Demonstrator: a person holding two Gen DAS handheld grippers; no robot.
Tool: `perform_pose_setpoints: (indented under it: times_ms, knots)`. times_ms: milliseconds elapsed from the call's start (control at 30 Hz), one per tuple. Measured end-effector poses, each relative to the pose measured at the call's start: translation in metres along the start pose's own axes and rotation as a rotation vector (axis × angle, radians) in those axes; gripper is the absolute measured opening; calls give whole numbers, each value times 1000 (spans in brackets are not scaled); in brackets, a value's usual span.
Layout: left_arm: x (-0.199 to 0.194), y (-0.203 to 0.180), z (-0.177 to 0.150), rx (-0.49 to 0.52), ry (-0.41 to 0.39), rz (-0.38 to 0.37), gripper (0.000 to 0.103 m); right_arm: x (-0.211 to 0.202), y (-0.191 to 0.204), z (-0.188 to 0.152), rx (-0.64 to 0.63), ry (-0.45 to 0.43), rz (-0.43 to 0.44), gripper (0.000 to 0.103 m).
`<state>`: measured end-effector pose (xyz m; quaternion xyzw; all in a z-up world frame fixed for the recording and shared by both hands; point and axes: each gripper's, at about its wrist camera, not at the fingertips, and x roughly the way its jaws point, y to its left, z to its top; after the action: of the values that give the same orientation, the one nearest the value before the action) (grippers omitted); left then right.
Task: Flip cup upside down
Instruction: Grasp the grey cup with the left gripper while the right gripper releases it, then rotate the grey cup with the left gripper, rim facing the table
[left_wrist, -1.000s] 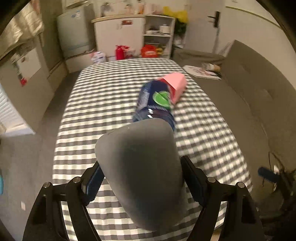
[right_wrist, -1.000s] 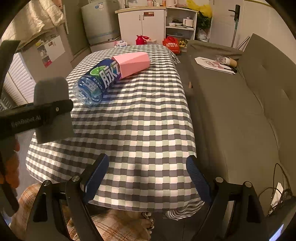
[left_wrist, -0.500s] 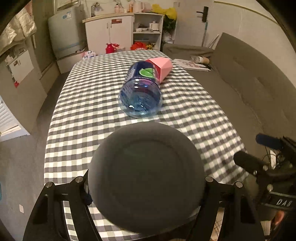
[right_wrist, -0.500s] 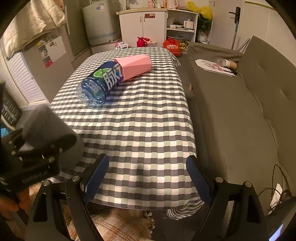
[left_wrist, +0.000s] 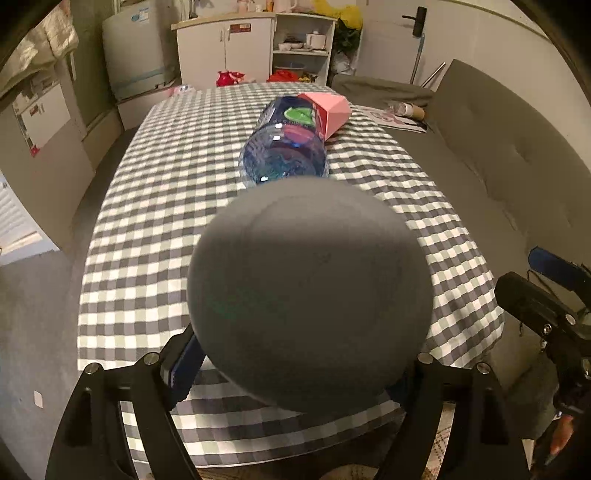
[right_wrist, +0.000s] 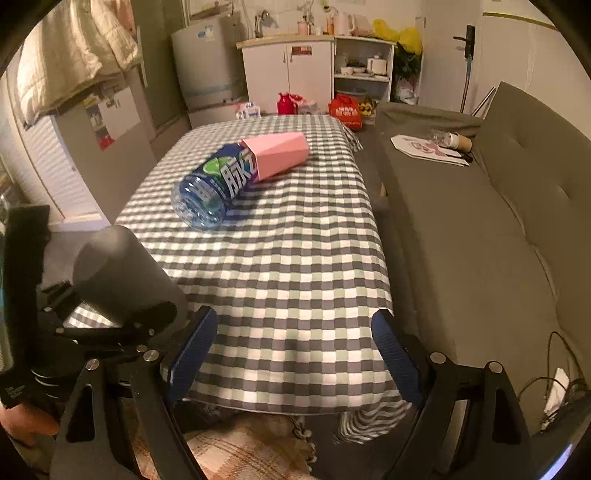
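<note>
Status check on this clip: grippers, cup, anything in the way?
Left gripper shut on grey cup, held over table edge. Right gripper open, empty. Bottle with pink cup lying ahead.

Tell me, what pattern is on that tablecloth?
The tablecloth is a grey-and-white check, clearest in the right wrist view.

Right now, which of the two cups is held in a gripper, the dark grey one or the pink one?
The dark grey cup, clamped in the left gripper. The pink faceted cup lies on the checked tablecloth, over the blue bottle.
</note>
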<state>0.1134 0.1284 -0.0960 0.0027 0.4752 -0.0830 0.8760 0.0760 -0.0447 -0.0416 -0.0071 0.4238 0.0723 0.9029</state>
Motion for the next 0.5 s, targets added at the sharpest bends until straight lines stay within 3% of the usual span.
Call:
perform_pose_setpoints:
  times_ms: [133,200,500]
  knots:
    - [7,4,-3,-25,15,-26,82,4,6,-4,-17,-17,9,86]
    - [8,5,-4,-31,17,-47,76,7,7,-6,-20,-13,10,86]
    - [11,6,1,-40,-10,-38,75,15,2,-7,-8,-3,6,86]
